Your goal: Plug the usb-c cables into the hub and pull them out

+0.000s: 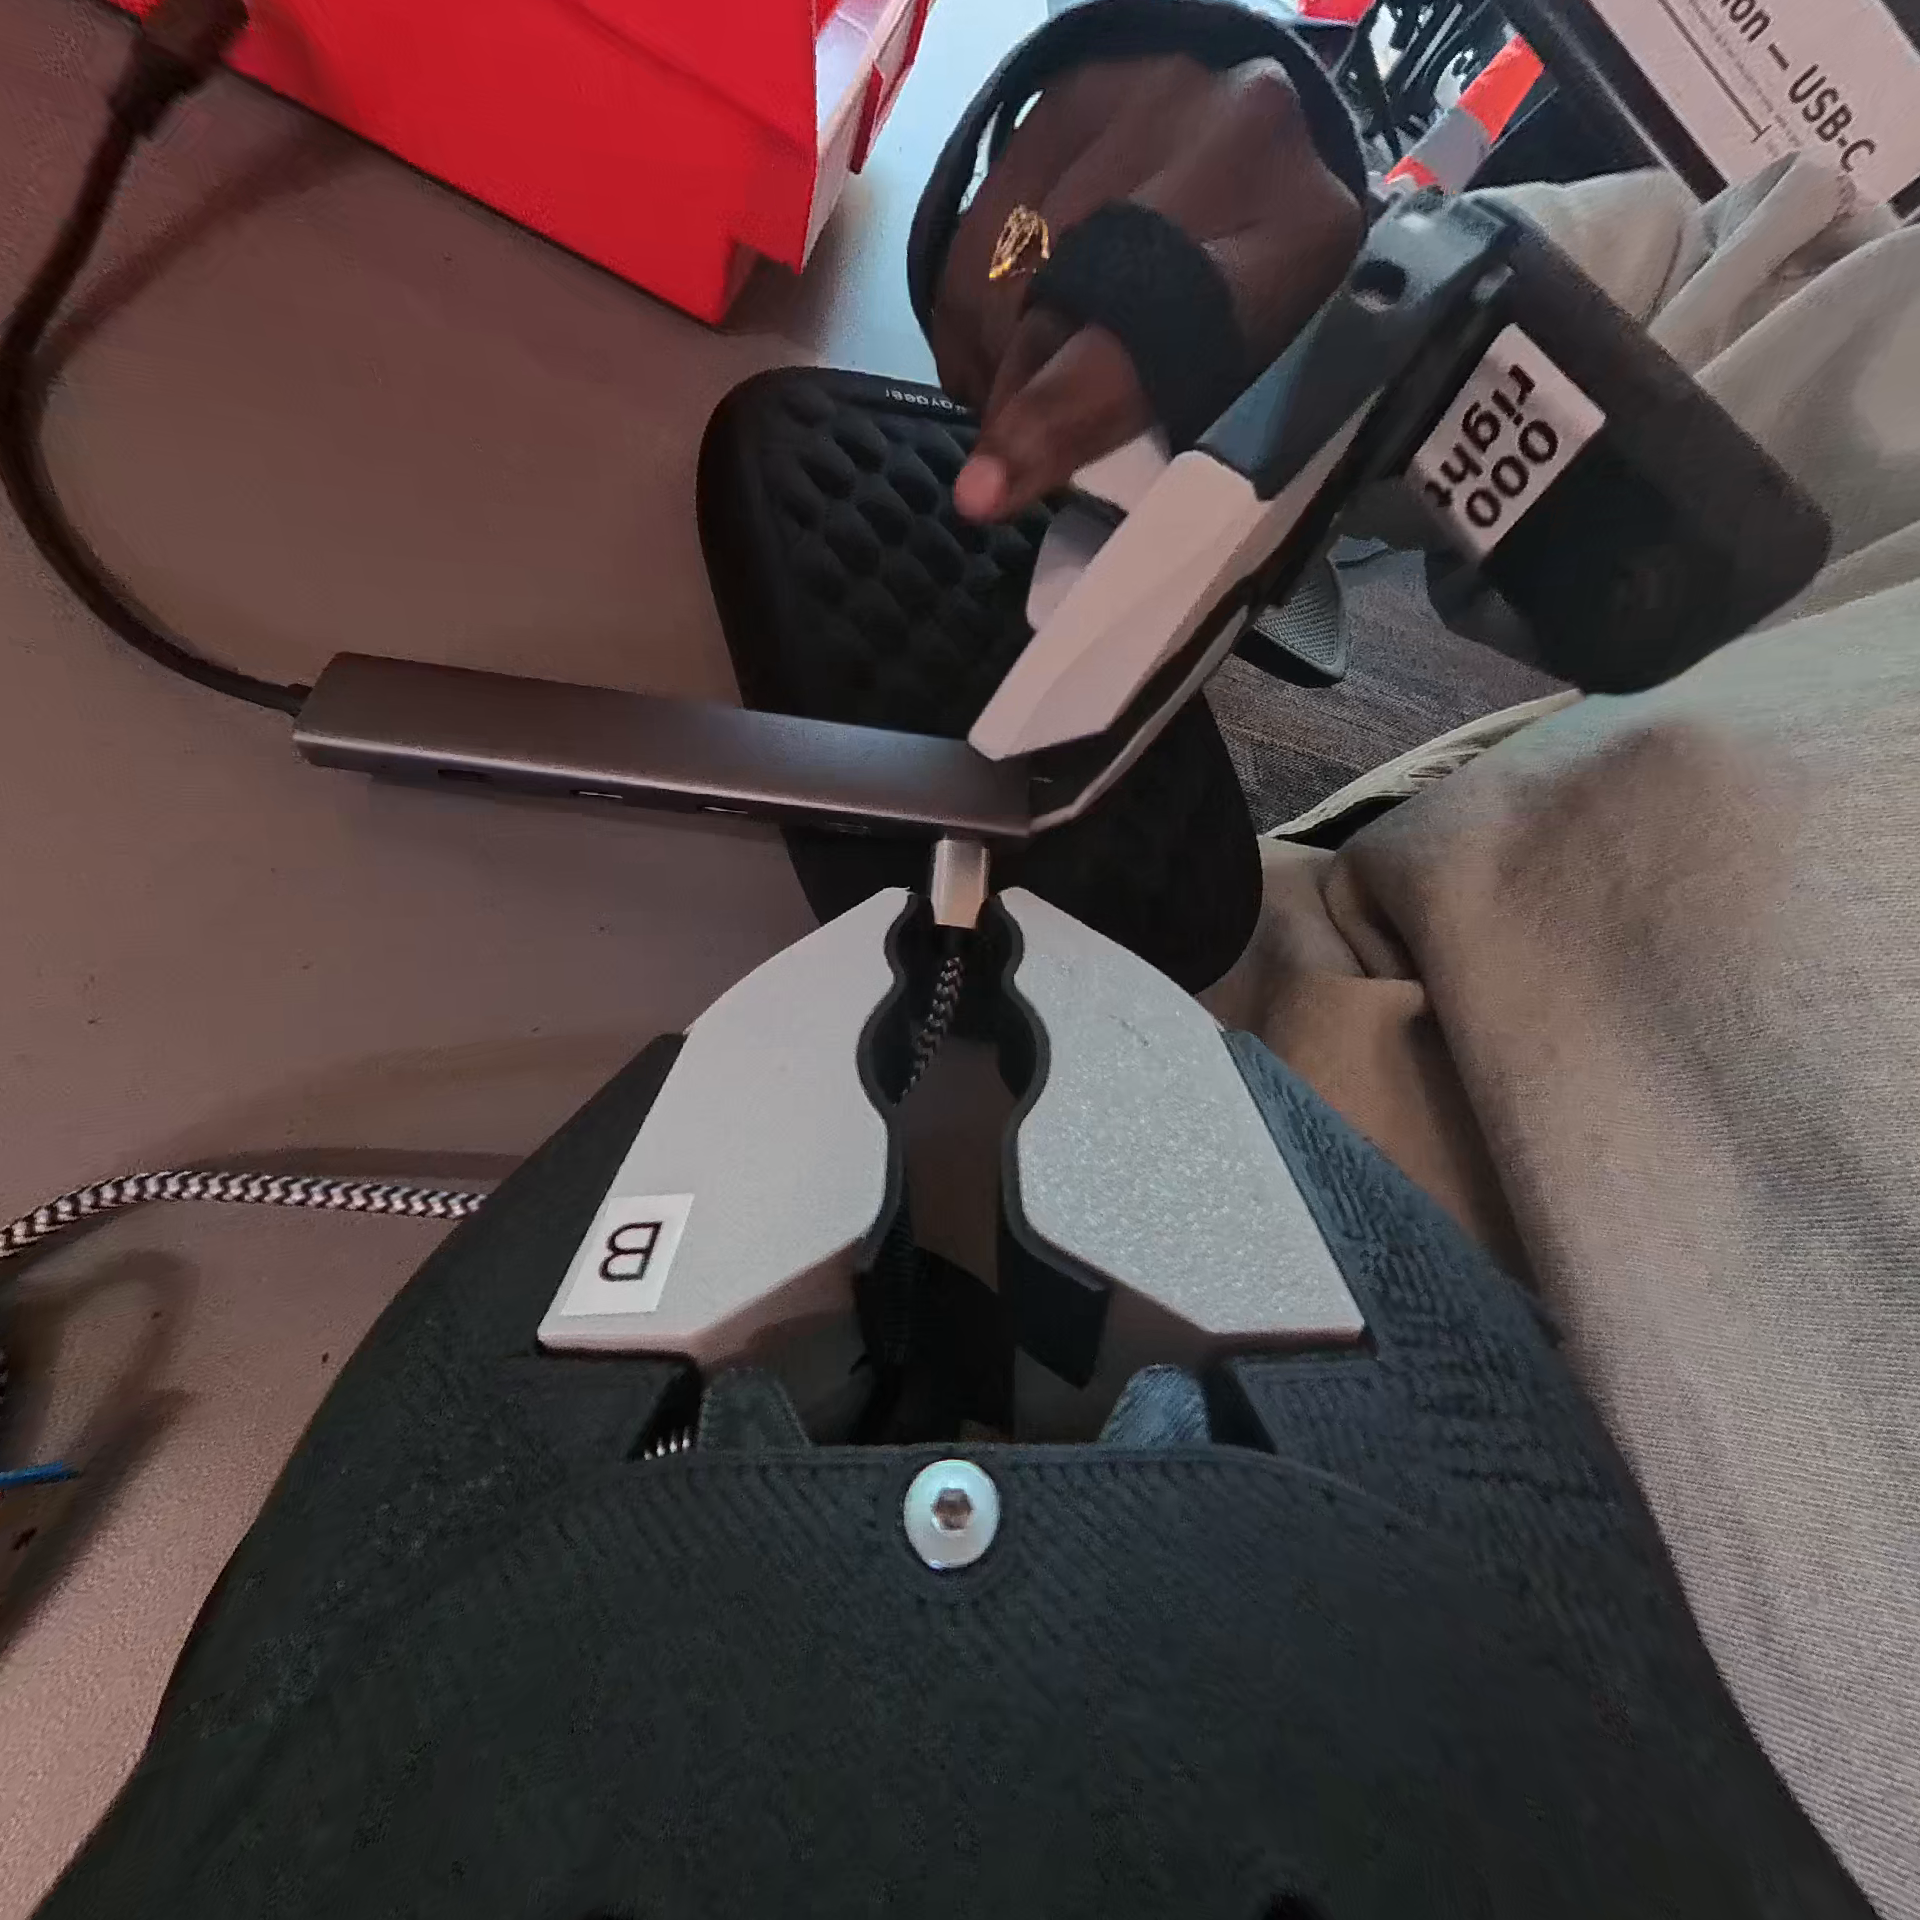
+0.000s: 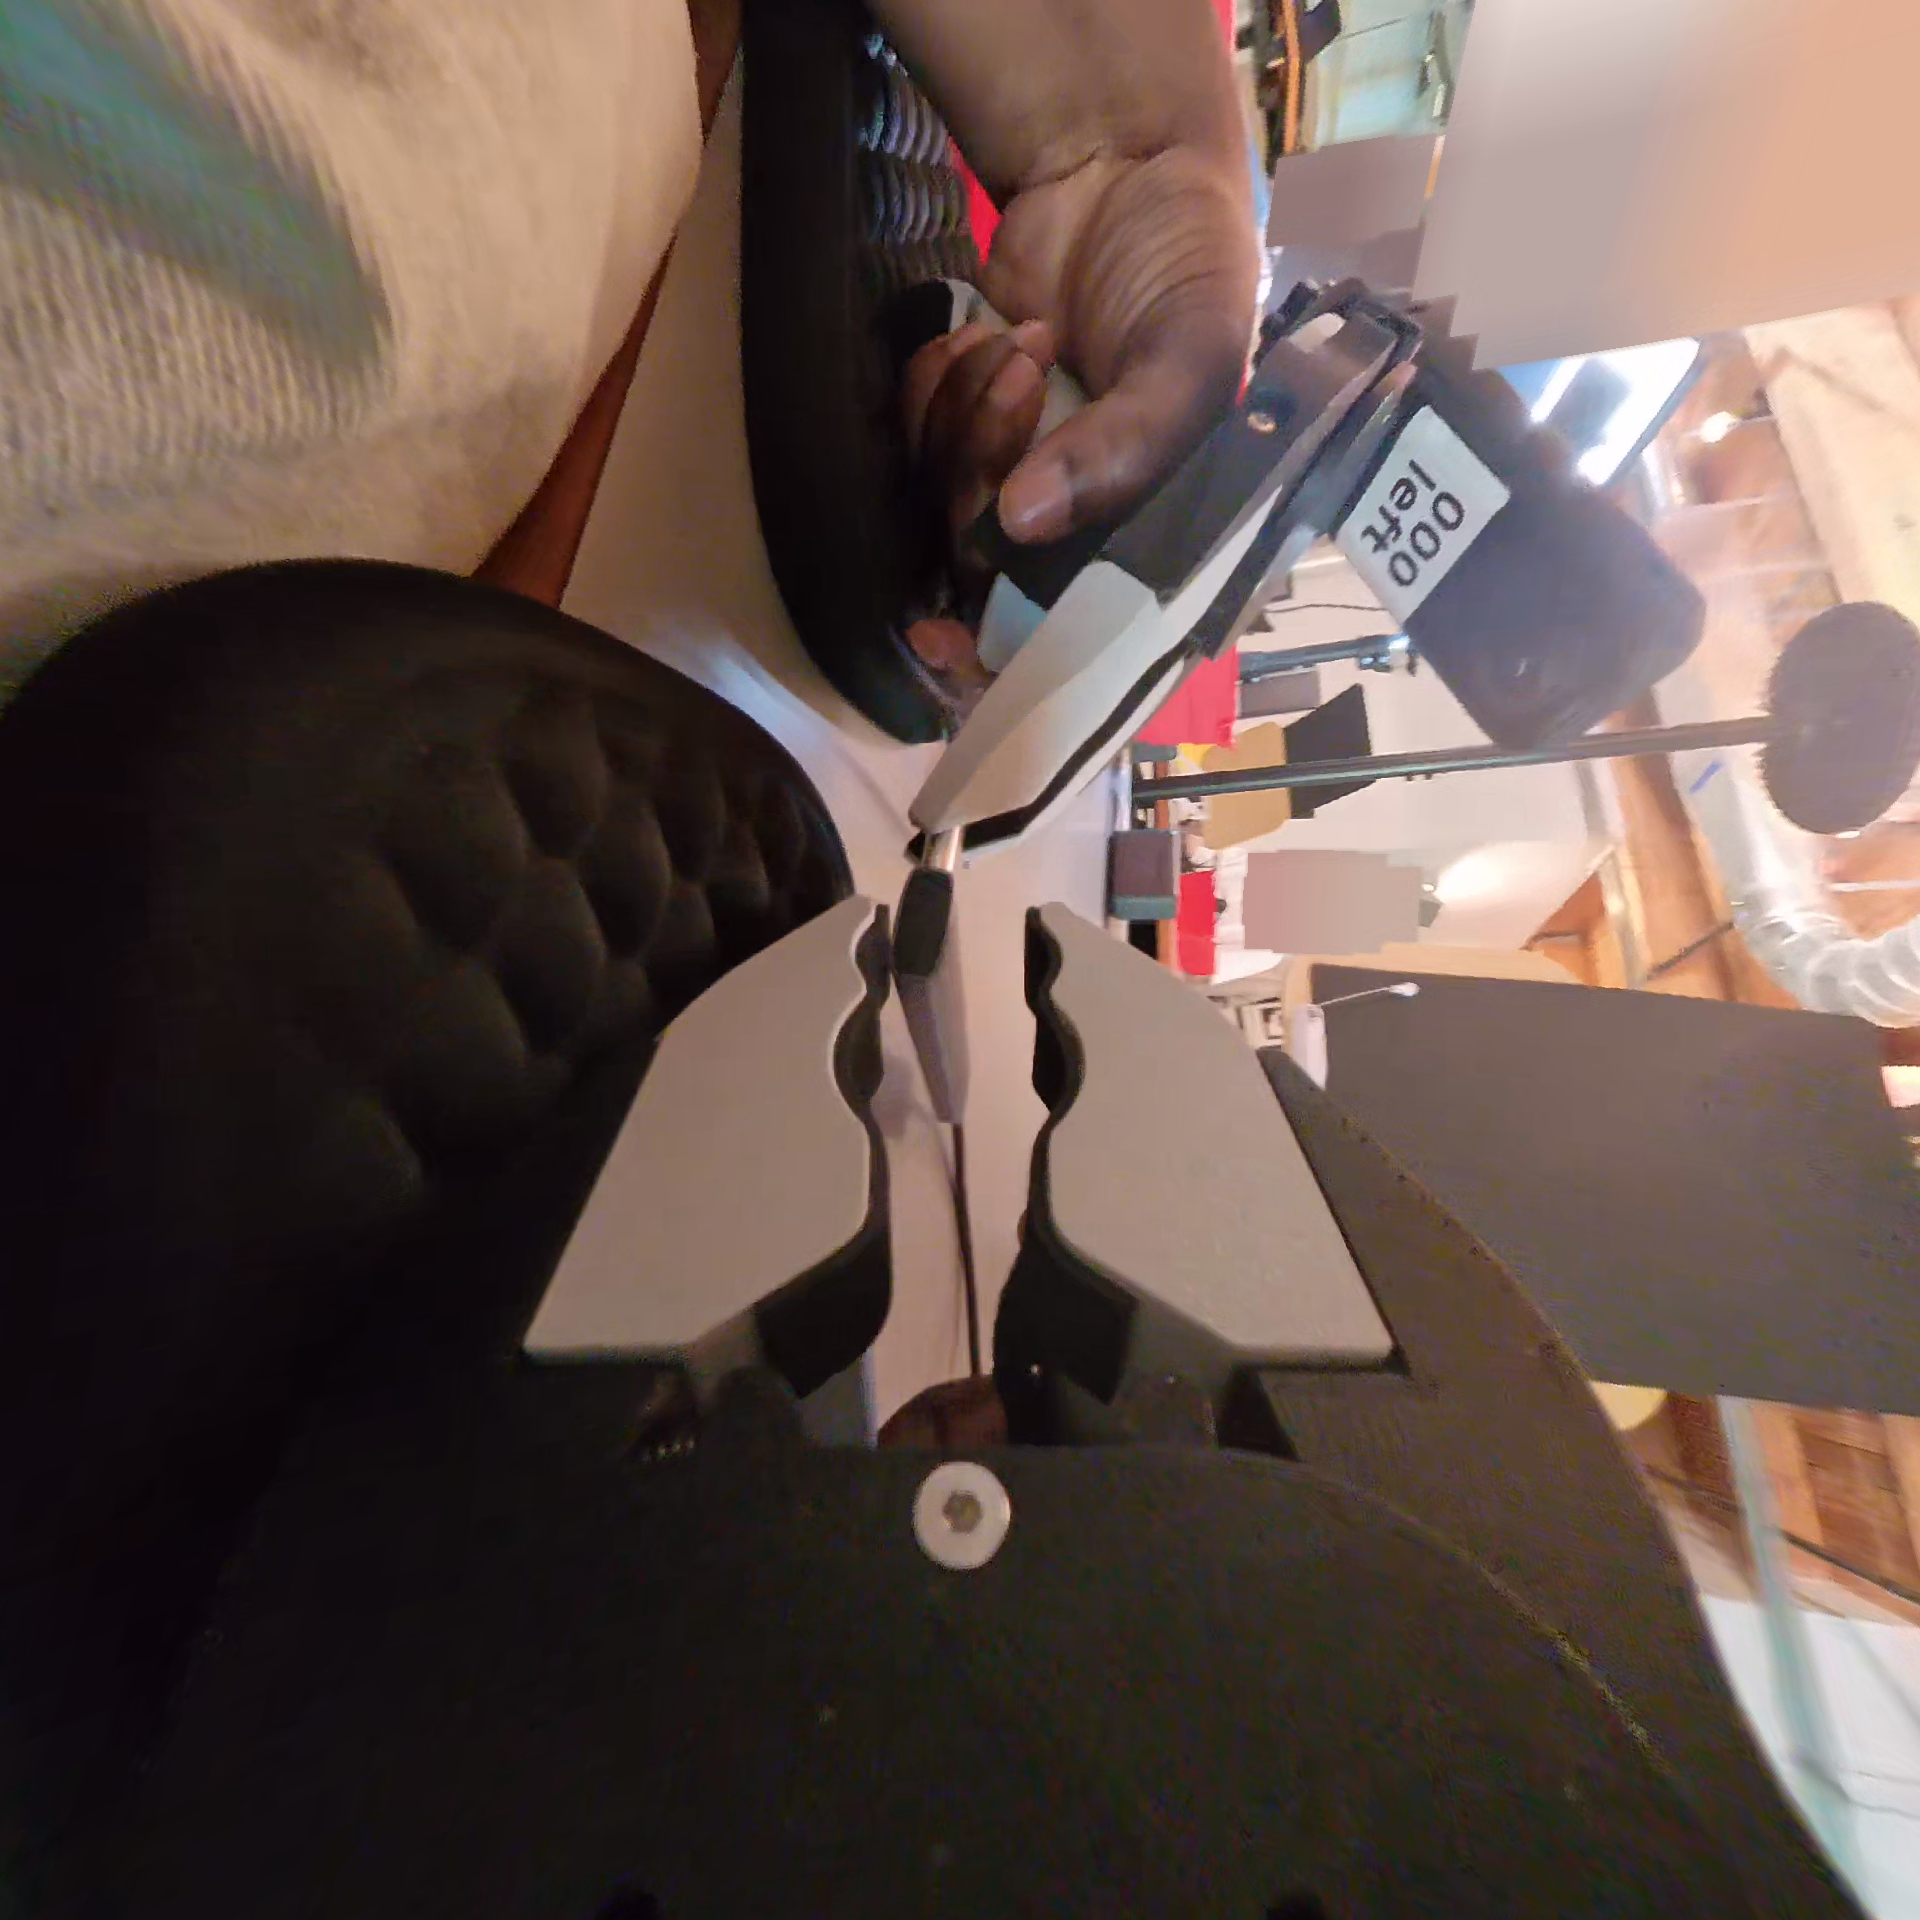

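A long grey hub [image 1: 644, 743] hangs level above the beige table [image 1: 364, 499], its black lead [image 1: 62, 499] running off to the left. My right gripper [image 1: 1023, 790] is shut on the hub's right end, with one finger on top and one below. In the right wrist view the hub [image 2: 935, 1029] shows end-on between that gripper's fingers [image 2: 951, 920]. My left gripper [image 1: 956, 904] is shut on the metal USB-C plug [image 1: 956, 878] of a black-and-white braided cable [image 1: 239, 1195]. The plug tip meets the hub's near side edge by the right end. The port itself is hidden. The left gripper [image 2: 935, 831] also shows there.
A black quilted pad [image 1: 862, 561] lies under the hub's right half and fills the left of the right wrist view [image 2: 364, 935]. A red box [image 1: 540, 125] stands at the back. Grey cloth [image 1: 1558, 1039] covers the right side. A hand [image 1: 1091, 312] holds the right gripper.
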